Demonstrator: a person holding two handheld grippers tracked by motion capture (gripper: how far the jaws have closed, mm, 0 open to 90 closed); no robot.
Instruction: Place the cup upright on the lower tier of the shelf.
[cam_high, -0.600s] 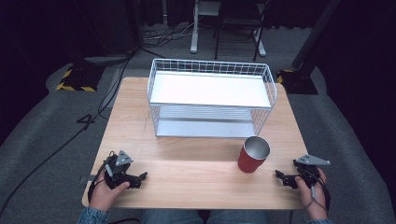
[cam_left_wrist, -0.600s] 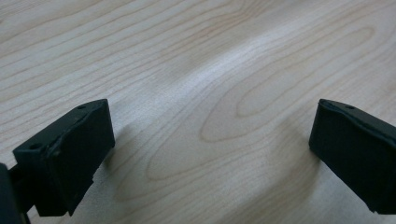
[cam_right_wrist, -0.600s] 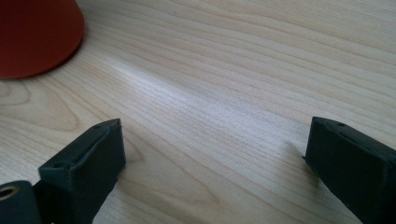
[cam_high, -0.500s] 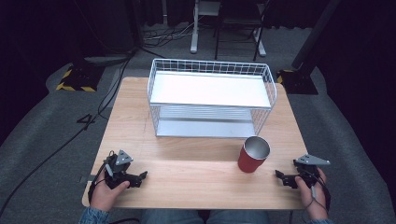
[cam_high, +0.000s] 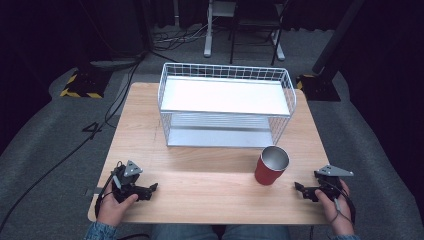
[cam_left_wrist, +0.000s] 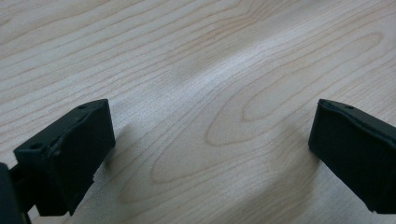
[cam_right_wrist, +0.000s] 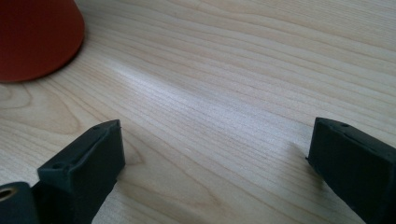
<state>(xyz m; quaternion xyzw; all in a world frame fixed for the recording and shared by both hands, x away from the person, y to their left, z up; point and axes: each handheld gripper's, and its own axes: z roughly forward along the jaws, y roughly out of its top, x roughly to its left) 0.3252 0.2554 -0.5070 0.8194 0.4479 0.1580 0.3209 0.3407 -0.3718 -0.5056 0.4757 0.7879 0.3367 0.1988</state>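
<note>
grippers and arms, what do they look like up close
Both the left gripper and right gripper are black handheld tools, each topped by a grey three-cornered plate and trailing a thin black cable. Their fingers are blocky matte black pads with small screw holes. A blue denim-like sleeve covers the left forearm.

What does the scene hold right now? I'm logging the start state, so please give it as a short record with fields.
surface: light wooden table
rack: white wire two-tier shelf rack, at the table's far half
cup: red metal-lined cup, upright, in front of the rack's right end
left gripper: open, low over bare wood, near left corner
right gripper: open, near right edge, cup close by
held: nothing
</note>
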